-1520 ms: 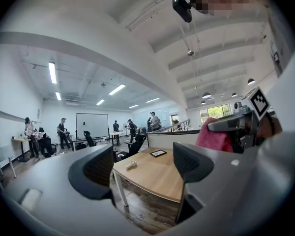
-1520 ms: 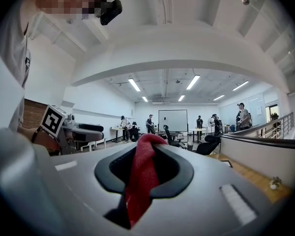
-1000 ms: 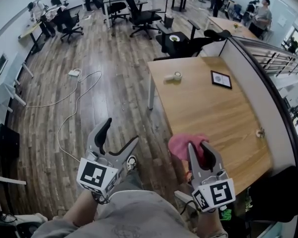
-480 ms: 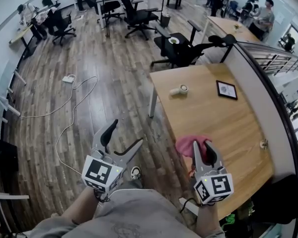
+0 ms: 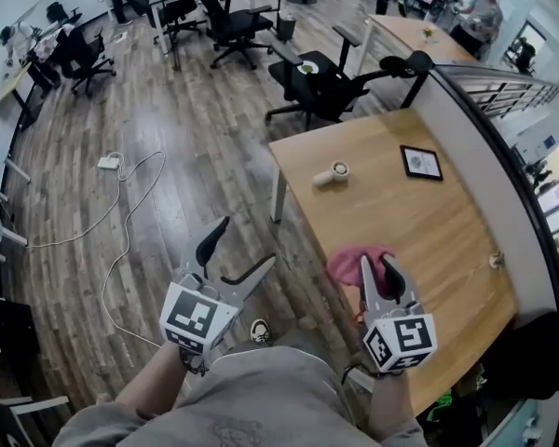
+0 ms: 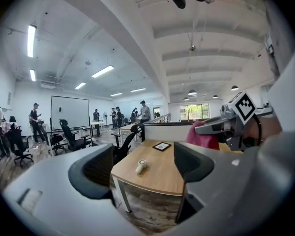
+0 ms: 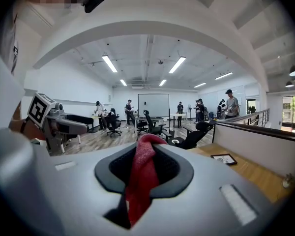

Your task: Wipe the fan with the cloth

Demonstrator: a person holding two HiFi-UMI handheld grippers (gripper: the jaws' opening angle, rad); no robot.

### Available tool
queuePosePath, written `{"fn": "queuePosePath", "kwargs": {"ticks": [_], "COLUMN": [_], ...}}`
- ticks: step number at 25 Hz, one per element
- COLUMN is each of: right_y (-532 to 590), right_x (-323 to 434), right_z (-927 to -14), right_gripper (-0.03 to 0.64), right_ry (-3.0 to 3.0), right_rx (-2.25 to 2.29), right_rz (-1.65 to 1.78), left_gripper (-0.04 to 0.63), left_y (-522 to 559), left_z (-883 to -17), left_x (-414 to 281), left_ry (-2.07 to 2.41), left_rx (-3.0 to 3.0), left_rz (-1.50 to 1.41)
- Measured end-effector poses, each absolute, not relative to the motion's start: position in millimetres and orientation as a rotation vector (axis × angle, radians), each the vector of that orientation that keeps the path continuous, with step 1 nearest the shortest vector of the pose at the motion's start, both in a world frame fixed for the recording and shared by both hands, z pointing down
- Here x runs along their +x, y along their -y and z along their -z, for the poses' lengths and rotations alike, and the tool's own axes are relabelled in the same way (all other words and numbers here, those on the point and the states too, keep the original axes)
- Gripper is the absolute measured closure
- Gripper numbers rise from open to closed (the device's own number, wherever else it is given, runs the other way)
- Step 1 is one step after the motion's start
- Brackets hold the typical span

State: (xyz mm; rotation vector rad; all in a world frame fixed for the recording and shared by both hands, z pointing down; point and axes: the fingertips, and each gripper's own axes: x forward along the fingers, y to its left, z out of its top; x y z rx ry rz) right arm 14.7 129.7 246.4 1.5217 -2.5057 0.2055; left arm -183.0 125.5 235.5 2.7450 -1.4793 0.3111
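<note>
Right gripper (image 5: 379,266) clamping cloth (image 5: 349,259) for wiping; left gripper (image 5: 242,247) hovering, jaws apart, empty, likely for steadying fan (image 5: 333,173) at 12 o'clock.

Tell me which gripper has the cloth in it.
The right gripper: its jaws are shut on the pink cloth. The left gripper has its jaws apart, with nothing between them.

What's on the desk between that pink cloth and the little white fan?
Nothing: in the head view only bare wooden desk separates the pink cloth, shut in the right tongs, from the fan.
</note>
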Motion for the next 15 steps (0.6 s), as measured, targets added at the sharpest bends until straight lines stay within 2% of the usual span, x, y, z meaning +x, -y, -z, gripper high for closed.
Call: {"fn": "queuePosePath", "kwargs": {"ticks": [15], "right_y": [-21], "right_x": [46], "right_z": [-284], "right_gripper": [0.548], "right_ry": [2.375], "right_rx": [1.573], "right_rz": [-0.308], "left_gripper": [0.216], "left_y": [3], "left_z": [-264], "left_x": [-147], "left_ry": [1.291], "left_rx": [2.787], "left_rz": [-0.385]}}
